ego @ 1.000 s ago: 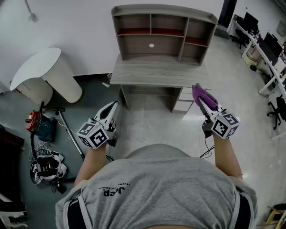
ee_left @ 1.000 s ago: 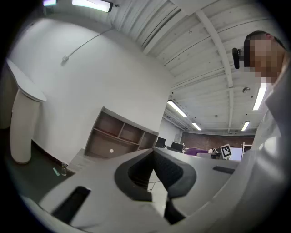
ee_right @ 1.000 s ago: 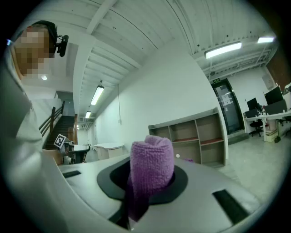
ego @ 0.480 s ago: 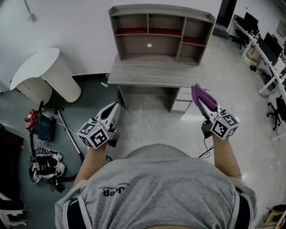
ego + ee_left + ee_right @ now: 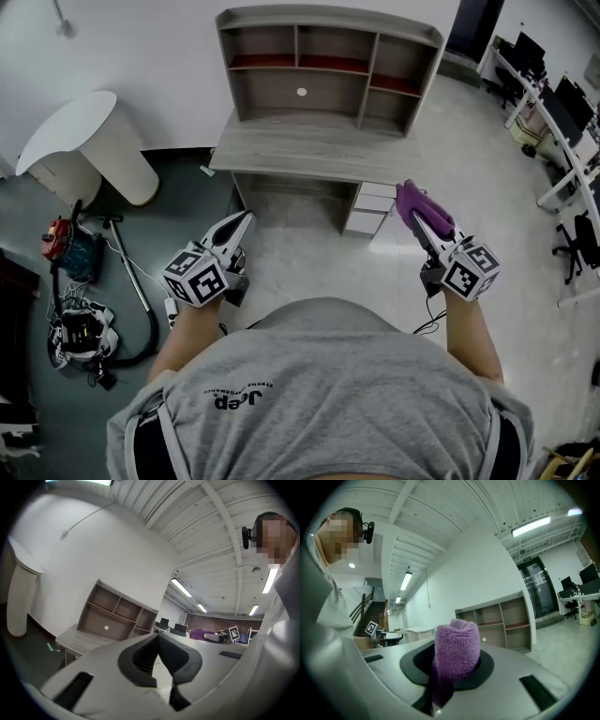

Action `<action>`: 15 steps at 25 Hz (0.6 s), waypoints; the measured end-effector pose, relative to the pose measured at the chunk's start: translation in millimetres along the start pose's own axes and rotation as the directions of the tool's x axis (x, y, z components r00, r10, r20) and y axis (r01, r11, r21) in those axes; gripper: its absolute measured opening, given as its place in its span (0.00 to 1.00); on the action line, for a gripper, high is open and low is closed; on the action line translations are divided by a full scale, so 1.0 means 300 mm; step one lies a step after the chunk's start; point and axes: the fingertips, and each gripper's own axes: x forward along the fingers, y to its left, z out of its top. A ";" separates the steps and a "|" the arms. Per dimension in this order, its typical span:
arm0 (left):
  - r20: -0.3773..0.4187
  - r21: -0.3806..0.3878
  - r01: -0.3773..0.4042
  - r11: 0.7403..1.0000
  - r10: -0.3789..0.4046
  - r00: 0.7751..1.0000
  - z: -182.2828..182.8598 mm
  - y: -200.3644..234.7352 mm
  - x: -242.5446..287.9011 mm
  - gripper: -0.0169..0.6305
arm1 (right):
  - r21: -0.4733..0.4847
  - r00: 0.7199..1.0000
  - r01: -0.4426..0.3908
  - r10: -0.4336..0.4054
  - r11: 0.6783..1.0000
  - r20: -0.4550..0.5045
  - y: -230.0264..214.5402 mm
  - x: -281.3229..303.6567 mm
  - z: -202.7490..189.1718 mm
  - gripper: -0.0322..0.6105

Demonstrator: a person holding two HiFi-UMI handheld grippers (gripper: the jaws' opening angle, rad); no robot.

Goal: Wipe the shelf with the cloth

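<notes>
From my screen I see both grippers held up in front of the shelf (image 5: 323, 66), well short of it and touching none of it. The right gripper (image 5: 413, 212) is clenched on the purple cloth (image 5: 411, 199); in the right gripper view the cloth stands as a thick roll between the dark pads and bulges out past the tips, with the shelf's open compartments behind it. The left gripper (image 5: 241, 220) has its jaws pressed together with nothing between them, and it points towards the left end of the shelf. The shelf is a grey wooden unit with red-brown boards in its upper compartments and a small white disc (image 5: 301, 92) on the back panel of the wide lower one. It stands on a grey desk (image 5: 300, 150) against the white wall, and pale drawers (image 5: 369, 202) sit below the desk on the shelf's right side. Left of the shelf stands a white rounded table (image 5: 75, 141), and nearer me on that side a vacuum cleaner (image 5: 80, 328) lies on the dark floor with its hose
</notes>
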 end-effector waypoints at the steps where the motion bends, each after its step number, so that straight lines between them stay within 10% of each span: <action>1: -0.005 -0.001 0.002 1.000 -0.002 1.000 -0.017 -0.013 0.020 0.05 | 0.004 1.000 -0.008 0.008 1.000 -0.001 -0.019 -0.007 -0.007 0.18; 8: -0.042 -0.011 -0.014 1.000 0.014 0.999 -0.052 0.041 0.104 0.05 | 0.027 0.998 -0.048 0.050 0.998 -0.050 -0.088 0.078 -0.074 0.18; 15: -0.057 -0.065 -0.001 0.998 -0.003 0.998 -0.033 0.404 0.254 0.05 | 0.040 0.997 -0.039 0.042 0.998 -0.069 -0.172 0.437 -0.119 0.18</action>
